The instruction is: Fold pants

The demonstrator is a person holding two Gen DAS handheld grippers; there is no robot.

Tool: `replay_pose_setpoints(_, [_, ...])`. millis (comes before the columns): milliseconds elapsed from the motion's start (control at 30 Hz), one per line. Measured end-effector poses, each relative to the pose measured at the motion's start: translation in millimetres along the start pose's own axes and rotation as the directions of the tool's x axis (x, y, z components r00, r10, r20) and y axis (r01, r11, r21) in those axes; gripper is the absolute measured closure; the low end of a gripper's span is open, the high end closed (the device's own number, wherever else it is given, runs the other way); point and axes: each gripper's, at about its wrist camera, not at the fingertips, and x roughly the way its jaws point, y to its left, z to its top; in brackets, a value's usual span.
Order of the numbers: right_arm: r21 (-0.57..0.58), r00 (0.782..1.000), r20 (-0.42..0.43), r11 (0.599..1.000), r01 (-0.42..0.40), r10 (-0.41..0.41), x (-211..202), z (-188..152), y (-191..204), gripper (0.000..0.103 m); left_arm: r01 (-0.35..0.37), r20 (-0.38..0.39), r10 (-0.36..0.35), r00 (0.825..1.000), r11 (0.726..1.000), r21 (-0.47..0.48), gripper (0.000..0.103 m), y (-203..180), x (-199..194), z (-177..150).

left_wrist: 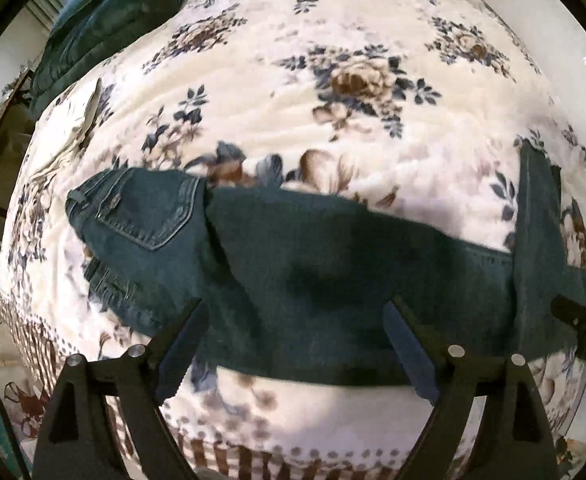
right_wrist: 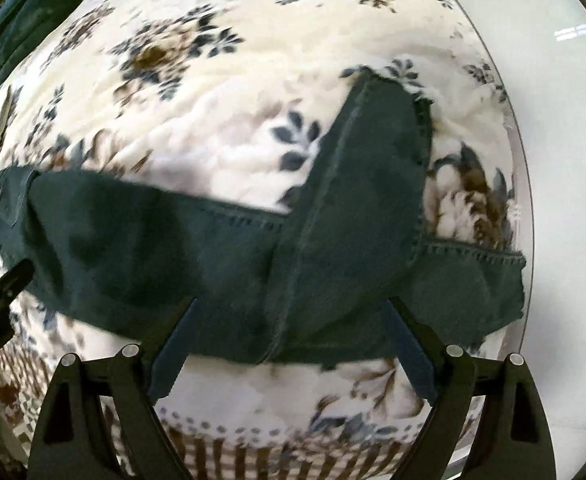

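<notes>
Dark blue jeans (left_wrist: 313,264) lie flat across a floral blanket (left_wrist: 293,92), waistband and back pocket (left_wrist: 145,208) at the left, legs running right. One leg end (right_wrist: 373,168) is flipped up and crosses the other leg. My left gripper (left_wrist: 293,320) is open, hovering over the thigh part near the front edge of the jeans. My right gripper (right_wrist: 289,320) is open above the crossing of the legs. The right gripper's tip shows in the left wrist view (left_wrist: 581,312); the left gripper's tip shows in the right wrist view (right_wrist: 1,288).
The blanket (right_wrist: 213,80) covers a bed with a patterned border (left_wrist: 253,452) along the near edge. A dark green cushion or sofa (left_wrist: 105,20) stands at the far left. A pale floor (right_wrist: 565,160) lies beyond the right edge.
</notes>
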Motion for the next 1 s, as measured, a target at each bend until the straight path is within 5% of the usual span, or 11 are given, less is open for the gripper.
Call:
replay_pose_setpoints(167, [0.053,0.996,0.032,0.995,0.085,-0.086,27,30,-31,0.01,-0.008,0.0,0.008,1.0,1.0,-0.005,0.014,-14,19,7])
replay_pose_setpoints(333, [0.209,0.997,-0.035,0.975,0.074,-0.068,75,75,-76,0.01,-0.026,-0.02,0.025,0.999,0.999,-0.045,0.014,-23,57,13])
replay_pose_setpoints(433, [0.284,0.997,-0.065,0.957,0.048,-0.031,107,99,-90,0.011,-0.019,-0.096,0.012,0.995,0.997,-0.081,0.014,-27,92,15])
replay_pose_setpoints(600, [0.297,0.998,-0.056,0.955,0.016,0.0,126,119,-83,0.014,-0.033,-0.169,0.014,0.985,0.994,-0.108,0.013,-30,134,13])
replay_pose_setpoints(733, [0.22,0.999,-0.036,0.975,0.021,-0.014,127,131,-62,0.014,-0.028,-0.203,0.0,0.979,0.99,-0.139,0.0,-23,147,17])
replay_pose_setpoints(833, [0.167,0.995,-0.064,0.982,0.088,-0.078,144,135,-54,0.037,-0.009,-0.245,-0.032,0.969,0.986,-0.165,0.0,-17,157,22])
replay_pose_setpoints(967, [0.209,0.994,0.019,0.973,0.098,-0.104,125,128,-67,0.088,-0.011,-0.271,-0.036,0.962,0.985,-0.172,0.0,-16,165,25])
replay_pose_setpoints(1000, [0.229,0.994,0.036,0.969,0.091,-0.102,119,123,-73,0.09,-0.013,-0.281,-0.036,0.959,0.985,-0.17,0.0,-16,166,26])
